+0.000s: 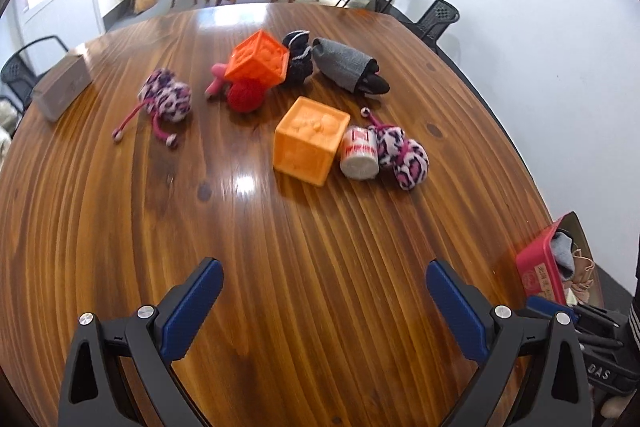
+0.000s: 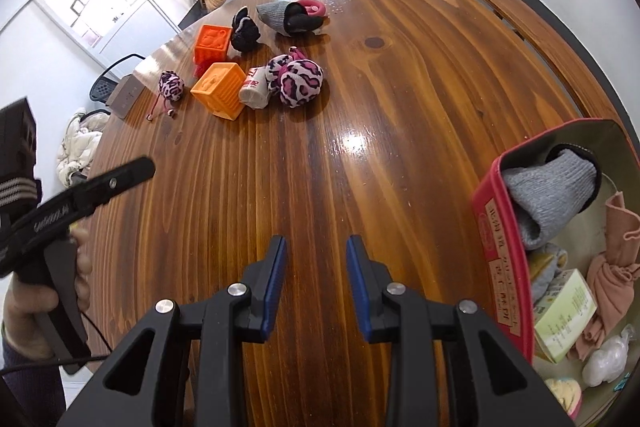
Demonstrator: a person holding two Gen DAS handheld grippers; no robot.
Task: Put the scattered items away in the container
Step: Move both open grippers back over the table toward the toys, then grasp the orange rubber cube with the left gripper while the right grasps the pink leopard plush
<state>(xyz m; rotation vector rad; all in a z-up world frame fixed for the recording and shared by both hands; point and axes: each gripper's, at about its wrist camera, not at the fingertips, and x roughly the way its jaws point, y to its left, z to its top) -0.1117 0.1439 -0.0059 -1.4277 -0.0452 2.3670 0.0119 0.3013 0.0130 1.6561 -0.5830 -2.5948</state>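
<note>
Scattered on the wooden table (image 1: pixel 280 267) are a near orange cube (image 1: pixel 310 143), a tilted orange cube (image 1: pixel 260 61) over a red yarn ball (image 1: pixel 245 95), a white roll (image 1: pixel 360 155), two pink leopard pouches (image 1: pixel 404 155) (image 1: pixel 166 97), a black knit piece (image 1: pixel 298 61) and a grey sock (image 1: pixel 344 65). My left gripper (image 1: pixel 324 265) hangs wide open and empty, well short of them. The red container (image 2: pixel 496 227) at the table's right edge holds a grey sock (image 2: pixel 548 195) and other items. My right gripper (image 2: pixel 317 241) is left of it, jaws narrowly apart, nothing between them.
A grey box (image 1: pixel 62 89) sits at the table's far left edge. A pink ring (image 2: pixel 314 7) lies behind the scattered grey sock. A hand (image 2: pixel 36 307) holds the left gripper at the table's left side. Black chairs (image 1: pixel 428 13) stand around the table.
</note>
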